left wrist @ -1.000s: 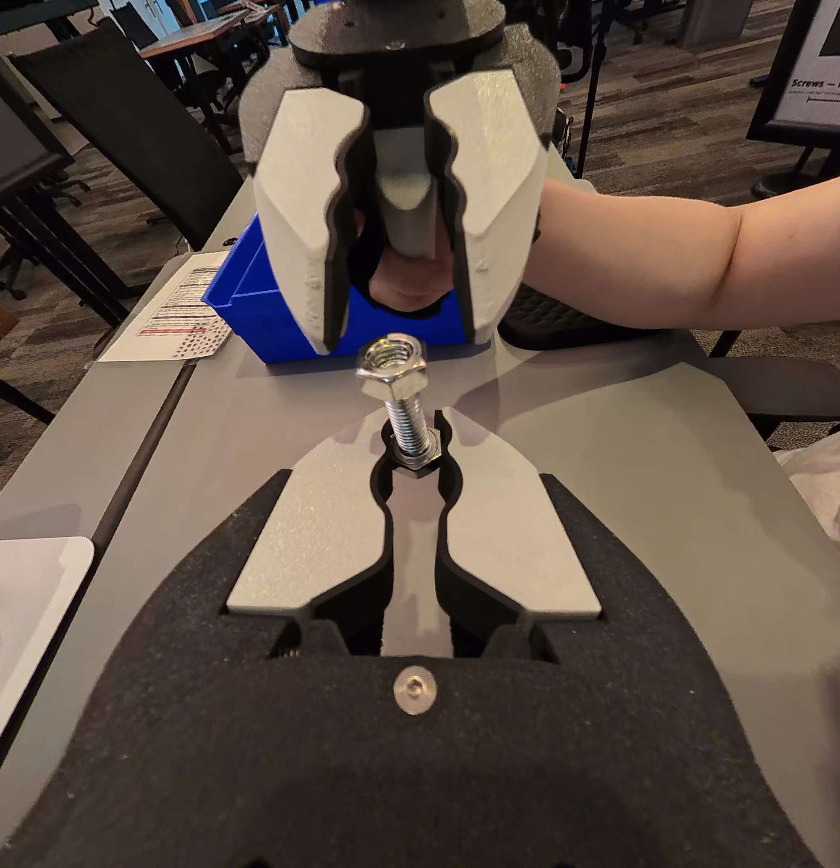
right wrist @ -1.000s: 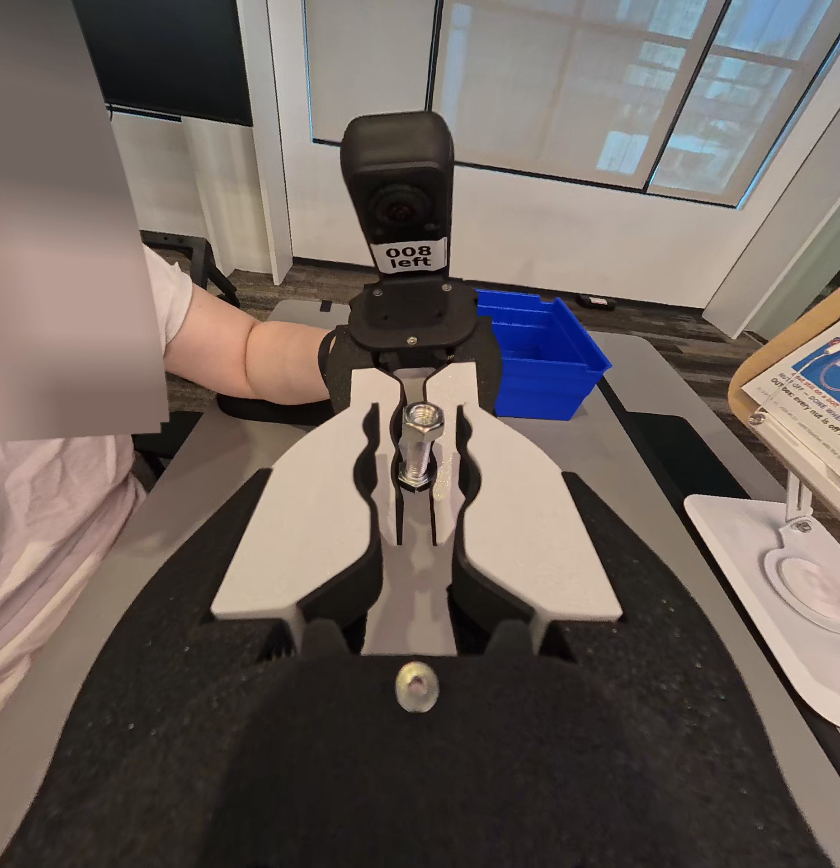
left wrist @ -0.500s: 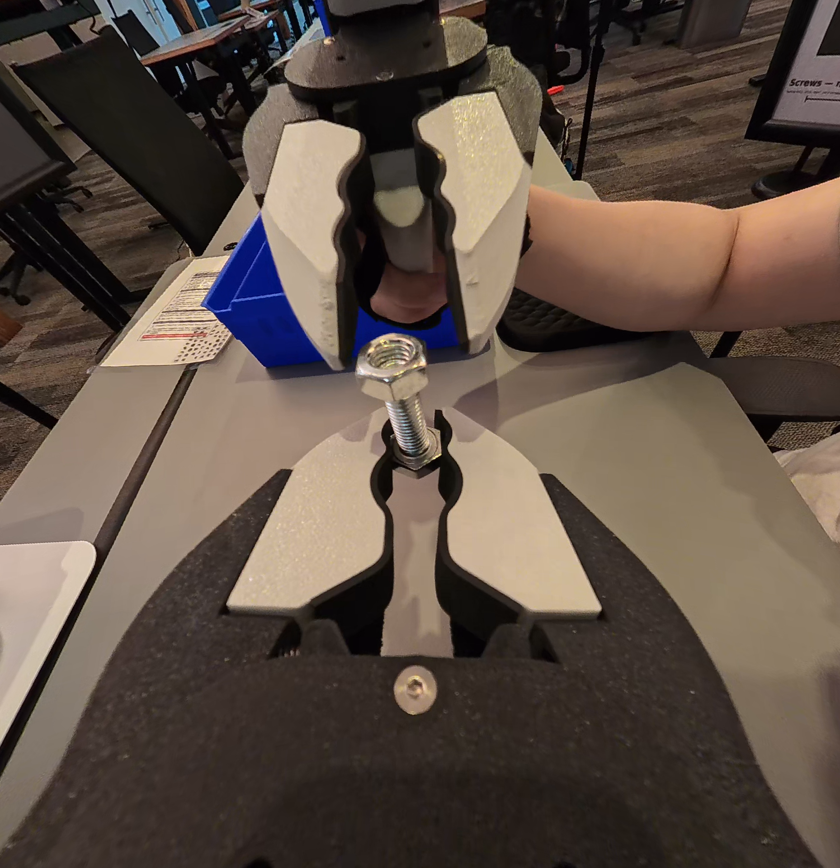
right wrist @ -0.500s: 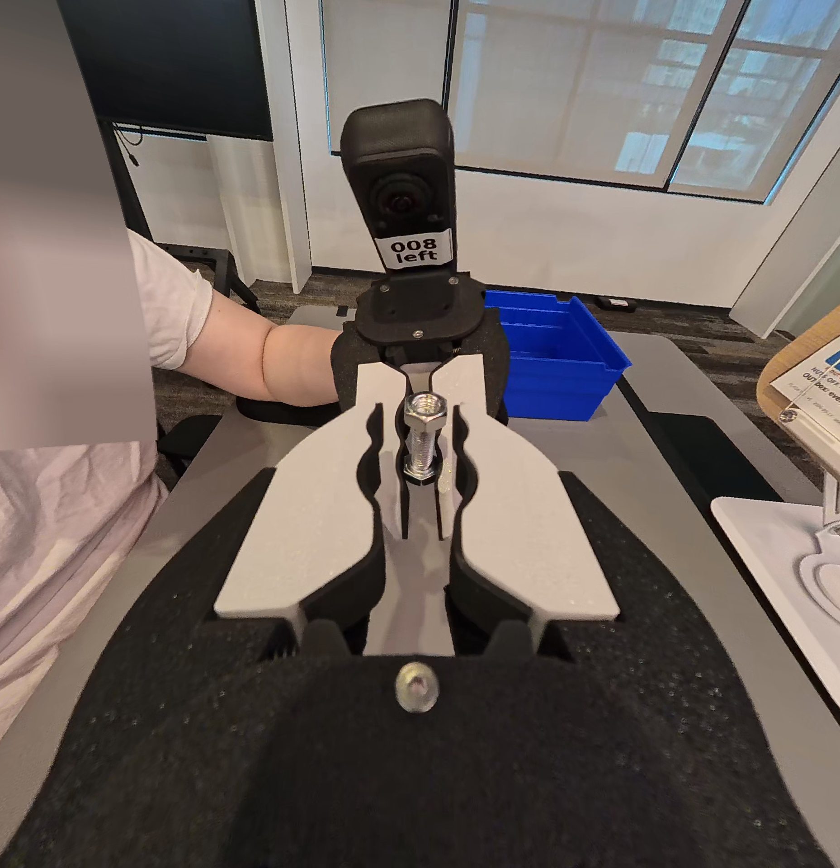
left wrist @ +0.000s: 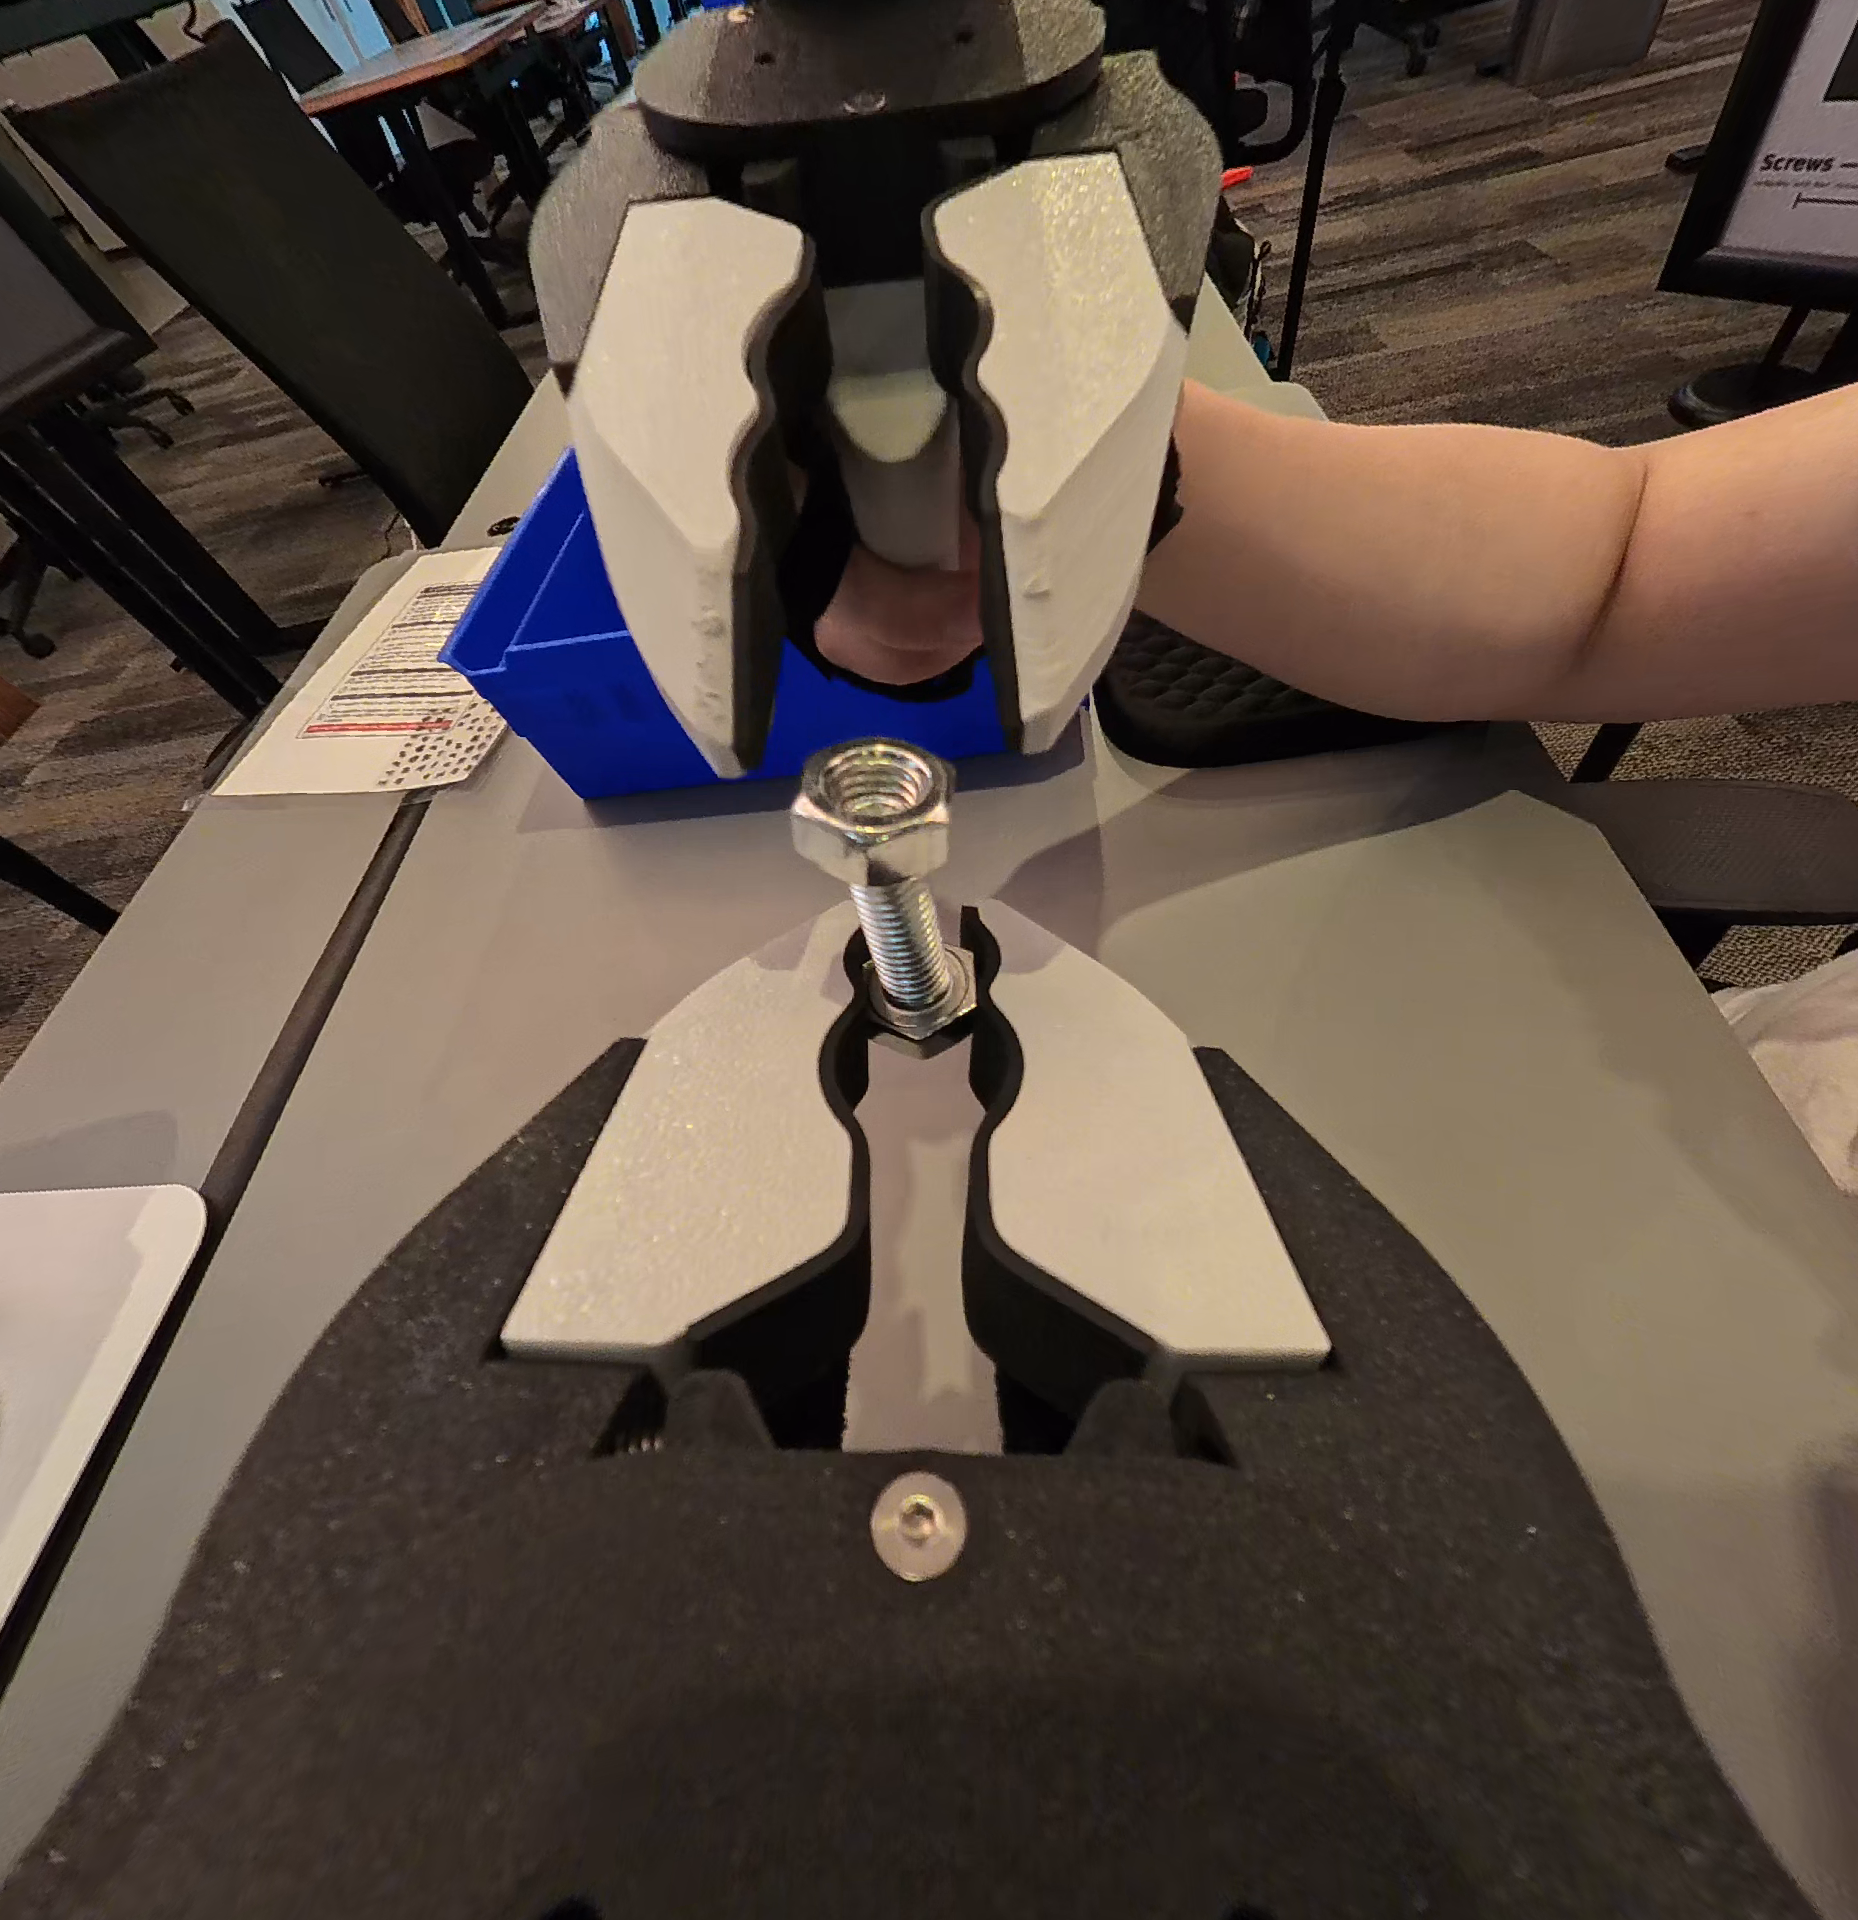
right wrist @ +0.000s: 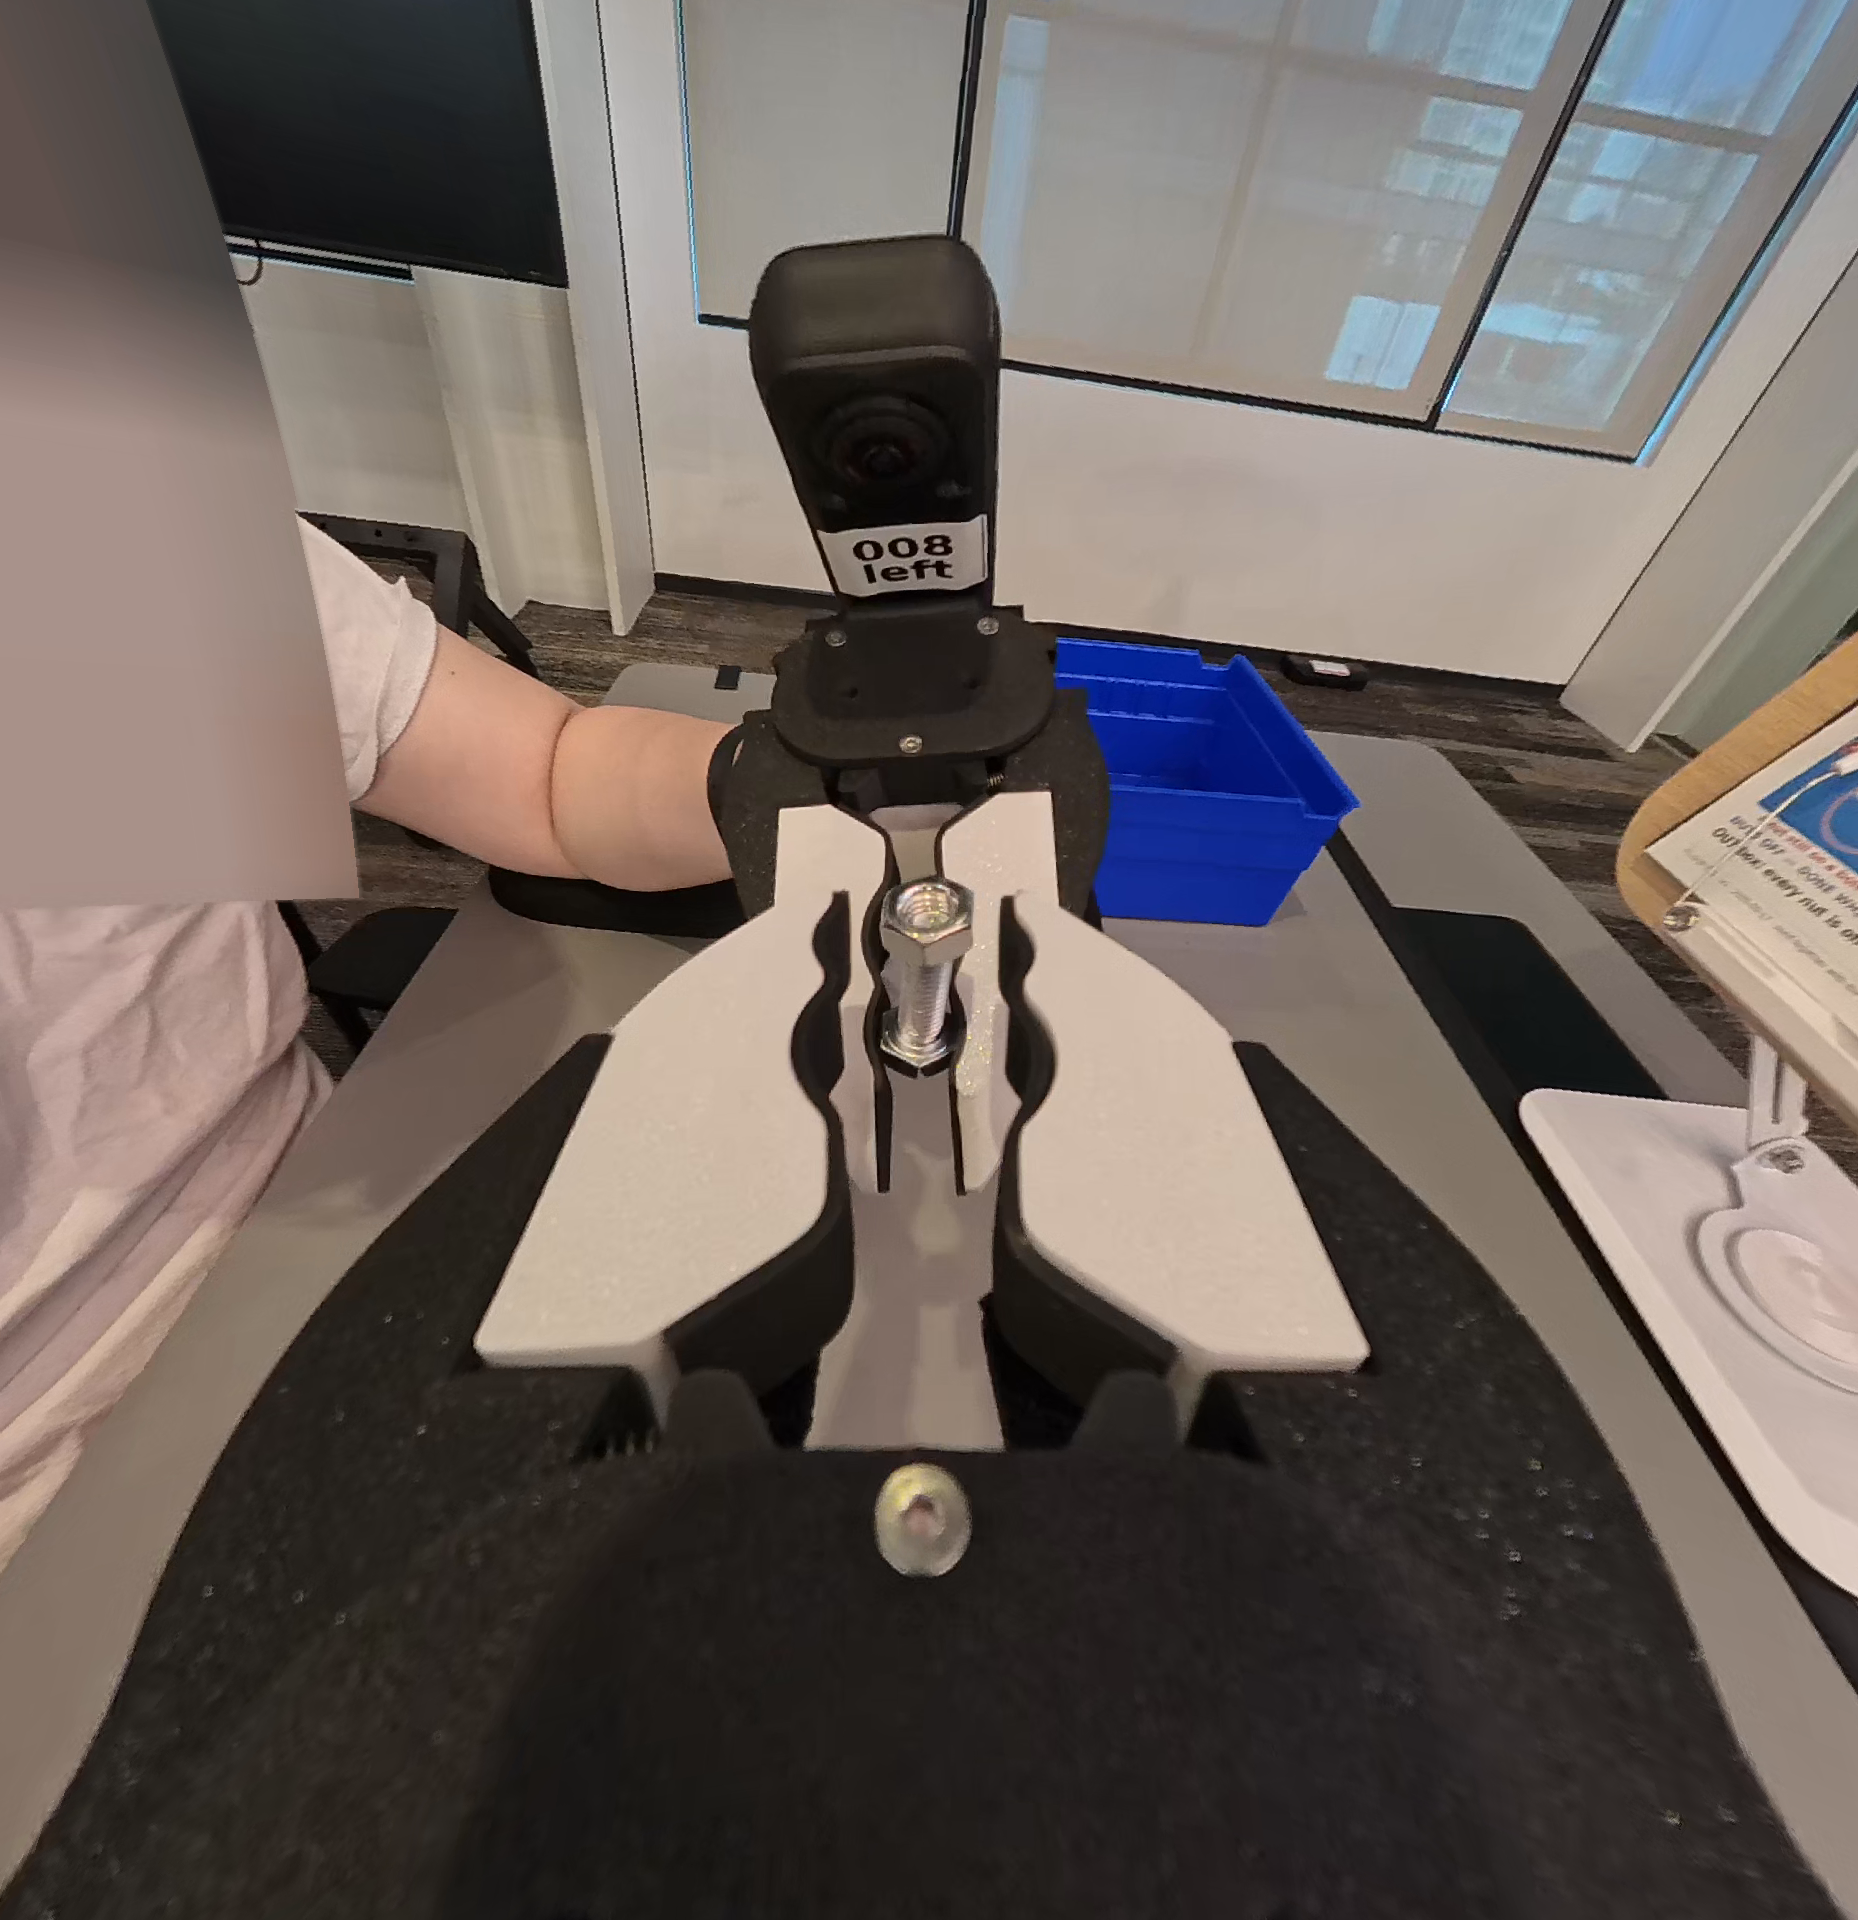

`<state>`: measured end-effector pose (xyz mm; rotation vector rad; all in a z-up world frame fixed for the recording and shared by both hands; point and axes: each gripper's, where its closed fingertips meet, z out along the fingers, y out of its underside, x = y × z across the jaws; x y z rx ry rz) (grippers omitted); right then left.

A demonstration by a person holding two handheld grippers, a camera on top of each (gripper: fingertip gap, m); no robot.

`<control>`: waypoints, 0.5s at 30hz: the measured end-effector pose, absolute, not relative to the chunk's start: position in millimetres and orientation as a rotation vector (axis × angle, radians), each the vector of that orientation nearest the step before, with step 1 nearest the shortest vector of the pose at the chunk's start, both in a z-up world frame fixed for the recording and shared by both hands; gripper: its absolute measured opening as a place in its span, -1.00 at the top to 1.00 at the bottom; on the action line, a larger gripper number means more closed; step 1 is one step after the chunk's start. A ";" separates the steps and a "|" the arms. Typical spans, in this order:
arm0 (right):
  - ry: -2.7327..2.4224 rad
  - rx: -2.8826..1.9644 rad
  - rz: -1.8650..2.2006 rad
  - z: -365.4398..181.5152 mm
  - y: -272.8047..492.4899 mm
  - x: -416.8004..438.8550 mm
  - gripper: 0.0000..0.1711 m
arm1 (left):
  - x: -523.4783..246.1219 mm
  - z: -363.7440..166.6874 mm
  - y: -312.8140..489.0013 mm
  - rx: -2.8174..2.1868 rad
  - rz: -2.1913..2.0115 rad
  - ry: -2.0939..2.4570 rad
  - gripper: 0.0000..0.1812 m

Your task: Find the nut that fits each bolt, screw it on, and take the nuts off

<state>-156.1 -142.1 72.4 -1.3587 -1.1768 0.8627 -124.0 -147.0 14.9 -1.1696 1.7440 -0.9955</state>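
Observation:
A silver bolt [left wrist: 904, 935] stands upright with a hex nut [left wrist: 871, 821] at the top of its thread. My left gripper [left wrist: 909, 935] is shut on the bolt's head [left wrist: 917, 1023] just above the grey table [left wrist: 1372, 1039]. My right gripper [left wrist: 878, 753] faces it, open and empty, with its fingertips just behind and above the nut and not touching it. In the right wrist view the nut [right wrist: 925, 925] and bolt [right wrist: 920, 997] show between the tips of my right gripper [right wrist: 923, 904]. The left gripper [right wrist: 920, 1143] lies beyond, under its black camera [right wrist: 883, 416].
A blue bin [left wrist: 551, 675] stands on the table behind the right gripper and also shows in the right wrist view [right wrist: 1195, 810]. A printed sheet [left wrist: 385, 696] lies beside it. A white stand base [right wrist: 1735, 1299] holds a card [right wrist: 1787, 883]. A person's arm [left wrist: 1424, 582] reaches in. About 6 cm separates my left fingertips from my right.
The right gripper has shifted slightly and tilted a little, staying open at the nut. The left gripper has kept still with the bolt.

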 end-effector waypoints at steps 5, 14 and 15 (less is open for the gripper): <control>-1.217 -1.341 0.779 68.8 -142.8 -159.2 0.71 | -124.3 15.8 -148.7 -1.169 -1.010 1.746 0.85; -1.198 -1.356 0.786 68.6 -140.8 -160.1 0.80 | -124.0 14.8 -149.5 -1.171 -1.009 1.750 0.85; -1.199 -1.360 0.792 68.3 -141.0 -159.9 0.80 | -124.1 15.0 -149.9 -1.170 -1.011 1.751 0.85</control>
